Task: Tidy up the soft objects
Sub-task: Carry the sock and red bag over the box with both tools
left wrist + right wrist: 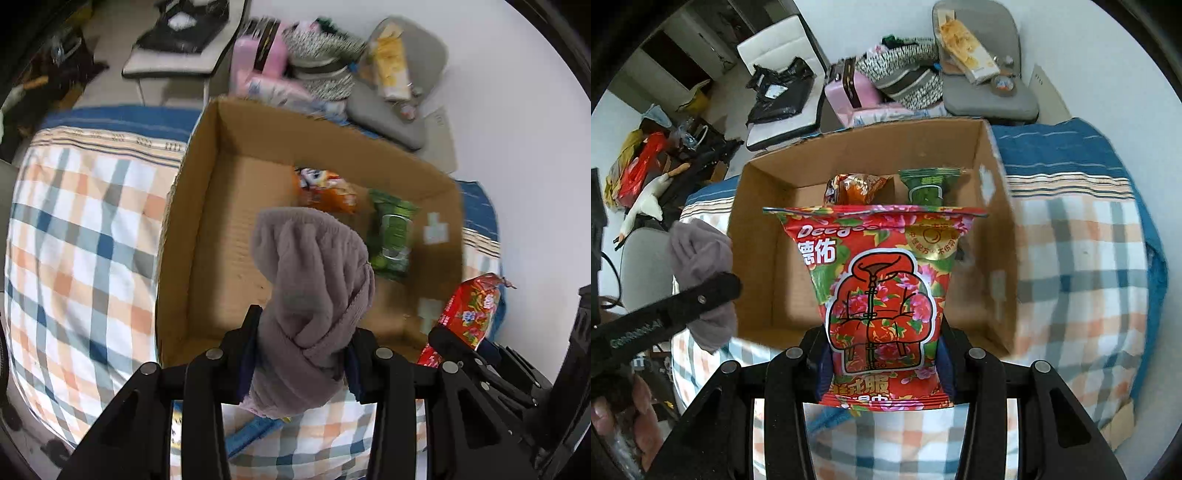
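My left gripper (304, 345) is shut on a rolled grey-mauve towel (314, 280), held over the near edge of an open cardboard box (192, 206) on the plaid bed. My right gripper (882, 354) is shut on a red floral packet (879, 288), held upright just before the box's near wall (753, 236). Inside the box lie an orange packet (325, 190) and a green packet (391, 236); both also show in the right wrist view, orange packet (857, 188) and green packet (929, 184). The towel (701, 254) and left gripper (731, 288) appear at the left of the right wrist view; the red packet (469, 314) shows at the right of the left wrist view.
The plaid bedsheet (81, 236) surrounds the box. Beyond the bed's head stand a pink suitcase (849, 92), patterned bags (908, 77), a grey cushion with a yellow packet (982, 62) and a white table with a black bag (779, 92). Clutter lies on the floor at the left (646, 166).
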